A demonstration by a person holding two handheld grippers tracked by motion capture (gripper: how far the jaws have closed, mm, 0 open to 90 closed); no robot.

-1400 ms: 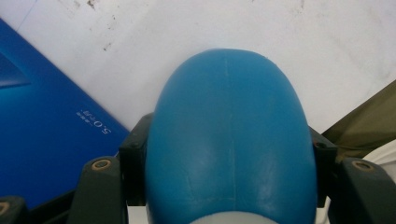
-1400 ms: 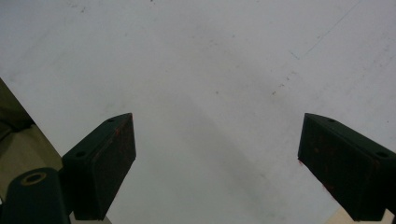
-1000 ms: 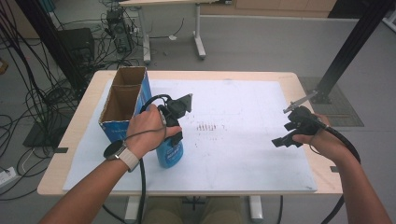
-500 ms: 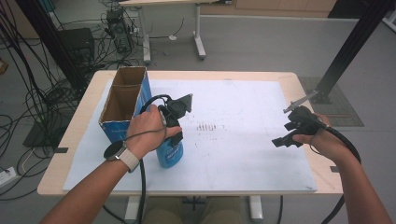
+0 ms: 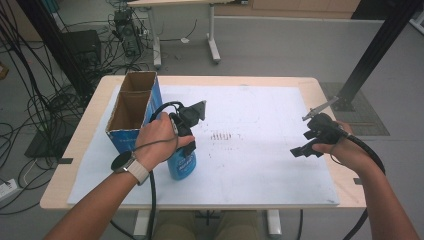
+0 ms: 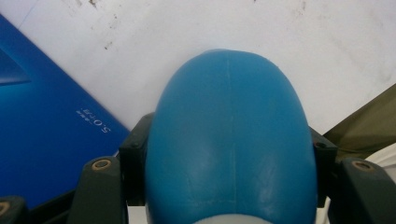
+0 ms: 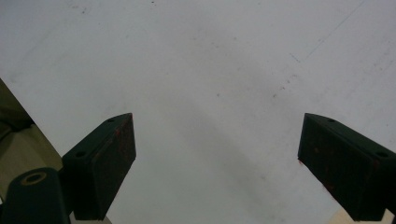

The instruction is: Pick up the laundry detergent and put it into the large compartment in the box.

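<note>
Blue plastic bottle (image 5: 182,164): glossy, rounded body, faint mould seam running down the middle in the left gripper view (image 6: 231,154); light printed label on its side in the high view. It stands upright on the white table cover (image 5: 260,165), near the front edge on the person's left side.

Left gripper (image 5: 186,142): comes down on the bottle from above, jaws closed on the upper body. In the left gripper view the bottle sits squarely between the two black pads (image 6: 135,163), one pressing each flank, the rounded blue surface bulging past them toward the camera's far side. The left hand (image 5: 157,145) wraps the gripper body; a watch (image 5: 124,162) sits on that wrist.

Right gripper (image 5: 302,150): held in the right hand (image 5: 345,150) over the right side of the cover, well apart from the bottle. Its jaws stand wide, nothing between them; the right gripper view shows bare white cover between the fingers (image 7: 105,163).

Farther back, just beside the bottle on its left: a blue cardboard box (image 5: 131,112), open at the top, two compartments, brown inside. Its blue wall shows in the left gripper view (image 6: 51,140), with small white print.
</note>
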